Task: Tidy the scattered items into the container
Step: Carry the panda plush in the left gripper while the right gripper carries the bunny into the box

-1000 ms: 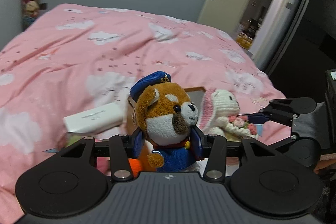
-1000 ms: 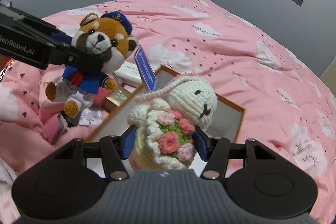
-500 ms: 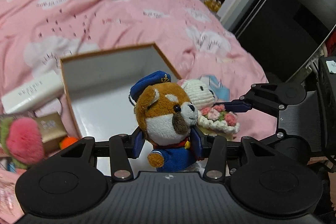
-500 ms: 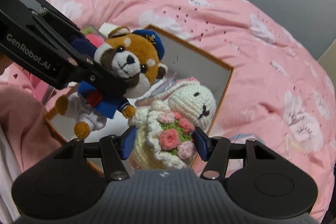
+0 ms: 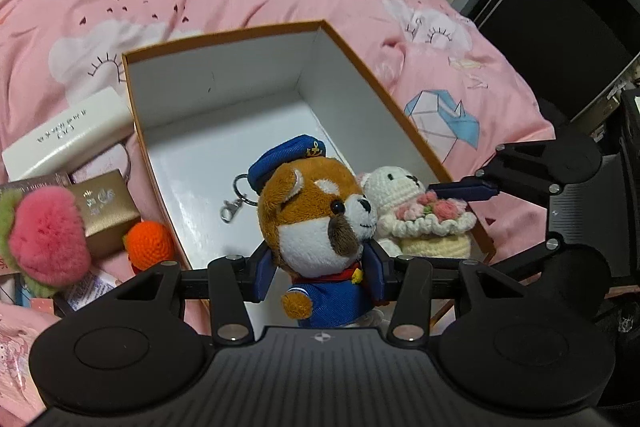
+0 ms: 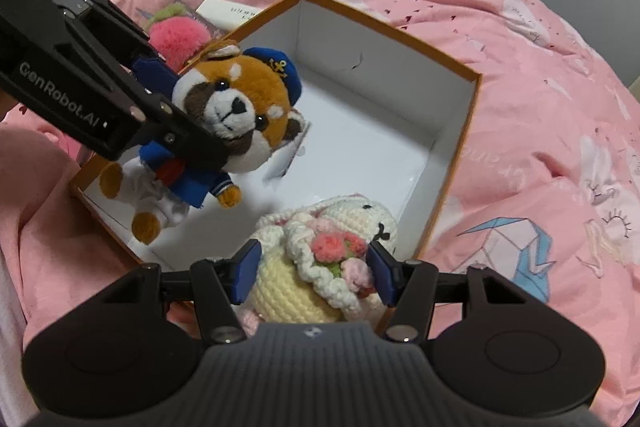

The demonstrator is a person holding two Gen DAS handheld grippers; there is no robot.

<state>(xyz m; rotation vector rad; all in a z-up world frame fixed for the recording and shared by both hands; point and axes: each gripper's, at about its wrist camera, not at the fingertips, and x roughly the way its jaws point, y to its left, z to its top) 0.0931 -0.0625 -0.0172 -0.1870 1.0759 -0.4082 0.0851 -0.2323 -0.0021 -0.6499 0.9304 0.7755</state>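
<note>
Both toys have come down with me from above the bed to hang over the open box (image 5: pixel 224 39): my left tongs (image 5: pixel 318 269) pinch the sailor bear (image 5: pixel 316 223), my right tongs (image 6: pixel 312 269) pinch the crochet bunny (image 6: pixel 320 259), so only letting go remains.

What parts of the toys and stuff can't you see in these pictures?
- Sailor plush: in the left wrist view its legs are hidden behind the left gripper.
- Crochet bunny: in the right wrist view its bottom is hidden by the right gripper.
- White box beside the cardboard box: print too small to read.
</note>
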